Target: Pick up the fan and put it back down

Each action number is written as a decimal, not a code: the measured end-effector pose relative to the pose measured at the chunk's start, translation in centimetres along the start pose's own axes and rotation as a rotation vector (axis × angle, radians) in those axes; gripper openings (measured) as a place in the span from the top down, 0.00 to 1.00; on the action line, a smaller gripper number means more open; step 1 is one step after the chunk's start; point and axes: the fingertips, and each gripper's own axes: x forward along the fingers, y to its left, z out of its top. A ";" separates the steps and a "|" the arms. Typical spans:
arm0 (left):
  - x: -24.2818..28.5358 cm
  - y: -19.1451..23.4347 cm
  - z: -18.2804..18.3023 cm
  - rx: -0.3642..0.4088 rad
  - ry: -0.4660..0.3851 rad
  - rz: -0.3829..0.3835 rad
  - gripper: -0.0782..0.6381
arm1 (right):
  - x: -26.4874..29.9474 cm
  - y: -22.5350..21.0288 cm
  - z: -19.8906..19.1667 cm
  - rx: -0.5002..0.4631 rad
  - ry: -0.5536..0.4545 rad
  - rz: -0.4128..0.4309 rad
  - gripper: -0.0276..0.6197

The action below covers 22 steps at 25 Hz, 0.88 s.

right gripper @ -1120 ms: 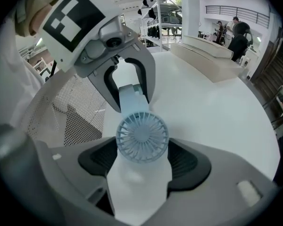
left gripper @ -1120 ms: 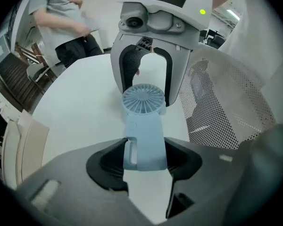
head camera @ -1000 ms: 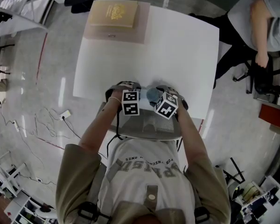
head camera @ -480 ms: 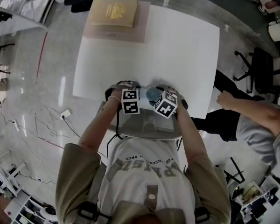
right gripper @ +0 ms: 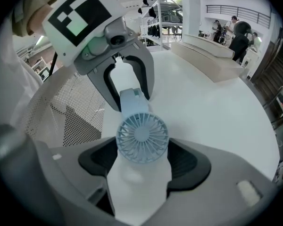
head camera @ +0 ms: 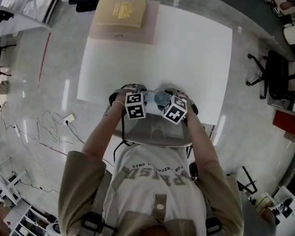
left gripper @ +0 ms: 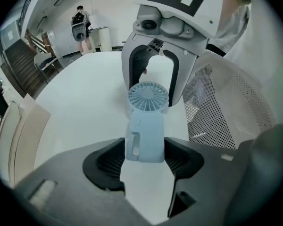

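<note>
Pale blue fan [head camera: 159, 98] upright near the front edge of the desk [head camera: 191, 48], between both tools. Left hand-held gripper [left gripper: 145, 157]: just been opening, now released, with the fan's body between the jaws but not pressed. Right hand-held gripper [right gripper: 143, 160]: clenched on the round fan head. Probably the setting-down step. Not clear whether already resting on the desk. Risk from here: could tip over or slide off the near edge if let go while tilted.

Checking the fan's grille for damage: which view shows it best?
The right gripper view: the fan sits close, its grille facing the camera. The left gripper view shows its handle nearest and the grille smaller. The head view shows only a blue sliver.
</note>
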 end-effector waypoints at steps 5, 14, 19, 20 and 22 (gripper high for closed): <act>-0.2 -0.4 -0.4 -0.028 -0.007 -0.001 0.50 | 0.0 0.1 0.1 -0.005 0.002 -0.020 0.45; -0.5 -0.4 -1.4 -0.076 0.003 0.022 0.50 | 0.3 0.2 0.0 -0.056 0.031 -0.093 0.45; -0.6 -0.4 -2.0 -0.100 0.013 0.035 0.50 | 0.6 0.1 -0.3 -0.086 0.071 -0.129 0.45; -0.6 -0.4 -2.1 -0.103 0.015 0.037 0.50 | 0.6 0.0 -0.3 -0.086 0.074 -0.132 0.45; -0.7 -0.4 -2.2 -0.107 0.017 0.041 0.50 | 0.6 0.1 -0.3 -0.085 0.078 -0.133 0.44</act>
